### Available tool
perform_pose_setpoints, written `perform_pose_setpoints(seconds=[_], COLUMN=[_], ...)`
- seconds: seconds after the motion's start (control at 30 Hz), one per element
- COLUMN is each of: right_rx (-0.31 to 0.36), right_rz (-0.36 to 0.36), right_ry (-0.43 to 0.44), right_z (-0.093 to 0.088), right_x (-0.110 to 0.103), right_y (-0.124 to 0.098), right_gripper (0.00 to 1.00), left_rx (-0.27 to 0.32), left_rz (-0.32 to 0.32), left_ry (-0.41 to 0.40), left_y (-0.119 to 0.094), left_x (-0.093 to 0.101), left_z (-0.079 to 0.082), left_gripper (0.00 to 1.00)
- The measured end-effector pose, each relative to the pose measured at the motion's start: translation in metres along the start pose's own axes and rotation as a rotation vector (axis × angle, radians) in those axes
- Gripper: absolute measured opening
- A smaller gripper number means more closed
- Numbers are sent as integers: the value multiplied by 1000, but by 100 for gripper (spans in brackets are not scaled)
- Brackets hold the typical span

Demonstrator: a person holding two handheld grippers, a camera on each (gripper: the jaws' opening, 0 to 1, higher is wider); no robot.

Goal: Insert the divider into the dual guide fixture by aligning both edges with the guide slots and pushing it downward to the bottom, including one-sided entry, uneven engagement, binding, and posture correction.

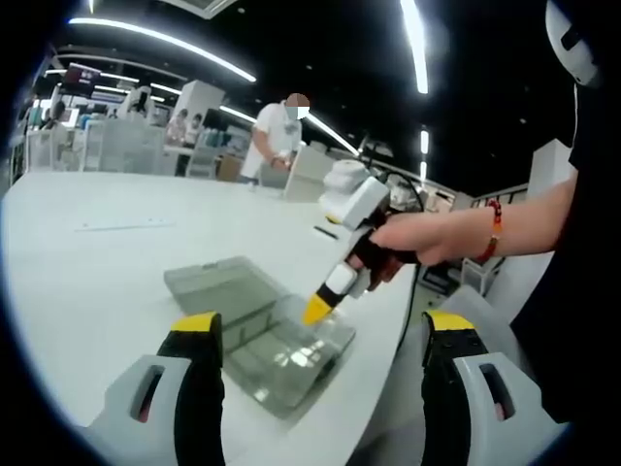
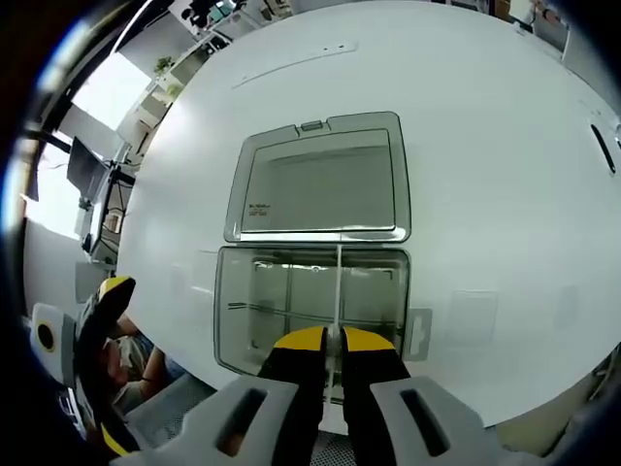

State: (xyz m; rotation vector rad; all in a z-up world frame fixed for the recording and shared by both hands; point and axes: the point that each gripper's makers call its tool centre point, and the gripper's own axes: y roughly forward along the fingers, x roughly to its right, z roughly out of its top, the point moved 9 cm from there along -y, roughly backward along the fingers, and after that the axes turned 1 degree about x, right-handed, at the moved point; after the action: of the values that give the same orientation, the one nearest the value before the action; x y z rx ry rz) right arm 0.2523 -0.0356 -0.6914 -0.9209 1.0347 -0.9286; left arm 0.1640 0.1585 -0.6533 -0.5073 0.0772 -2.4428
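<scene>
Carefully, the right gripper (image 2: 332, 340) is clamping the thin divider (image 2: 339, 282) over the clear compartment box (image 2: 230, 291) — keep it plumb while seating; the left gripper (image 1: 320, 335) is idling, jaws apart.

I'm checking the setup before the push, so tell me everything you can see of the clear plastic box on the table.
The clear plastic box is a grey-tinted, see-through organiser case lying open on the white table near its edge. Its hinged lid lies flat behind the tray, a latch tab at its far rim. Thin dividers split the tray into compartments. The right gripper is shut on one thin upright divider over the near wall.
</scene>
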Motion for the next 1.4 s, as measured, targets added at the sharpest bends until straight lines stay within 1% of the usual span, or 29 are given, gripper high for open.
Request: perform_pose_setpoints(seconds=[0.1,0.23,0.4,0.5,0.6,0.8,1.2,1.3,1.4], right_rx=[1,-4,-11,-12,-3,-1,-2,-5,-8], right_rz=[-5,2,0,-4,-19,-29,-34,-39,-44], right_ry=[-7,1,-11,-27,-60,-83,-128,-157,-168], right_z=[0,0,1,1,-1,0,-1,-2,-2], right_x=[-1,0,-1,-2,-6,-6,-8,-10,-11], right_y=[0,2,3,3,3,5,12,14,16], right_gripper=[0,0,0,0,0,0,0,0,0], left_rx=[9,5,6,2,-1,-4,-26,-26,-26], left_rz=[-2,2,8,4,1,-8,2,0,-1], left_ry=[-2,-2,-4,-3,-2,6,34,39,41], left_y=[0,-1,-2,-2,0,2,3,4,4], left_x=[1,0,-1,0,1,4,7,9,11], left_z=[1,1,1,1,1,3,5,7,8], left_gripper=[83,83,83,83,83,83,83,83,83])
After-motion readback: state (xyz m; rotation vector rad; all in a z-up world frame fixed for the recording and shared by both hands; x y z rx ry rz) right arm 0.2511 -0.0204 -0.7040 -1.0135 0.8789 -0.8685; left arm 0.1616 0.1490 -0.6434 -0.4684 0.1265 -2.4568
